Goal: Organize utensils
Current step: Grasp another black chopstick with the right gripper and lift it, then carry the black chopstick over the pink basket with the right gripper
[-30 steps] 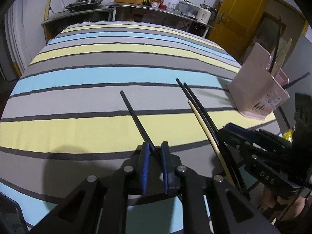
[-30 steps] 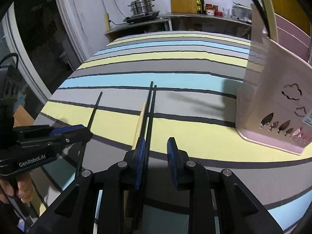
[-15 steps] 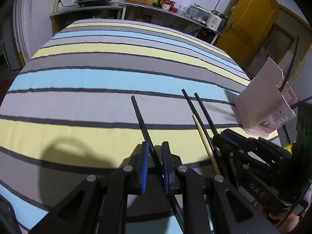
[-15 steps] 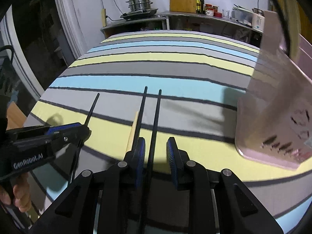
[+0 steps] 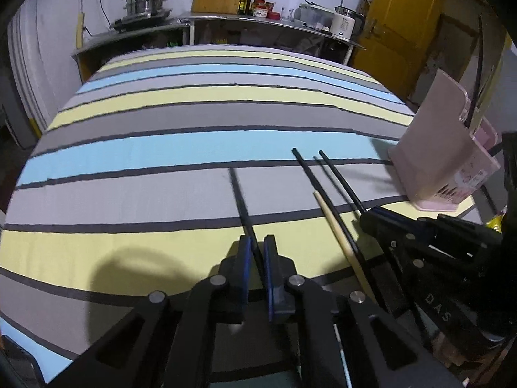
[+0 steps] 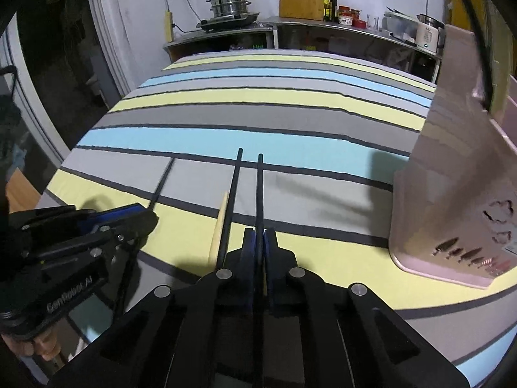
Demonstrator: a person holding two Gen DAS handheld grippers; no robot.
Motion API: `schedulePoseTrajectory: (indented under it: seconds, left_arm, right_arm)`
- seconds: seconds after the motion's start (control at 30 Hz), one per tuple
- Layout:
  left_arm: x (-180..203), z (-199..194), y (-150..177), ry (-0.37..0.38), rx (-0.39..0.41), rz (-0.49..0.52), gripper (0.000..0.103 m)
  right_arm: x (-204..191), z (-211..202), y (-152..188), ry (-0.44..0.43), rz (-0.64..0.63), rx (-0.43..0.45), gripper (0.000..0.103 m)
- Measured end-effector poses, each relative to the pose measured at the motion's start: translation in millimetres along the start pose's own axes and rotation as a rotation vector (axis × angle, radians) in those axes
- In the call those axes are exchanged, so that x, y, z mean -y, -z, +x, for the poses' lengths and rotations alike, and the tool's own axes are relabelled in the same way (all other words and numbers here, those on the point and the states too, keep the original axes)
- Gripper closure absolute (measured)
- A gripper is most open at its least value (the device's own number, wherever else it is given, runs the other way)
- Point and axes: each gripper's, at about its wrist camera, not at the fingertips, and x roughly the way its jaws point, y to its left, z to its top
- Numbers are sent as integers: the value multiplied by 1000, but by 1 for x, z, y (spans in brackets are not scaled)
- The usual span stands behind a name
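My left gripper (image 5: 257, 249) is shut on a black chopstick (image 5: 240, 199) that points away over the striped tablecloth. My right gripper (image 6: 259, 239) is shut on another black chopstick (image 6: 259, 187), its tip raised off the cloth. Beside it lie a second black chopstick (image 6: 233, 187) and a pale wooden chopstick (image 6: 218, 226). The pink utensil holder (image 6: 452, 194) stands at the right, with dark utensils sticking out of it in the left wrist view (image 5: 446, 158). Each gripper shows in the other's view: the right one (image 5: 381, 218) and the left one (image 6: 142, 218).
The table with the striped cloth (image 5: 194, 123) ends near me. Behind it stands a steel counter (image 6: 323, 26) with a steamer pot (image 6: 231, 3), bottles and a cutting board. A yellow door (image 5: 400, 29) is at the back right.
My right gripper has closed on the right black chopstick and lifted its tip. My left gripper keeps its chopstick and has shifted slightly; the view has swung toward the table's middle.
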Motion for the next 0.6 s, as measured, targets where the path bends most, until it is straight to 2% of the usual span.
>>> schedulePoseTrajectory:
  seconds: [0.23,0.6]
  left_arm:
    - [2,-33,-9,39,63,-7,97]
    - [9,-110,-21,110,201,17,97]
  right_arm:
    - [-2,-39,-3,-19,12,73,97]
    - [1,-112,-13,-32,31,212,97]
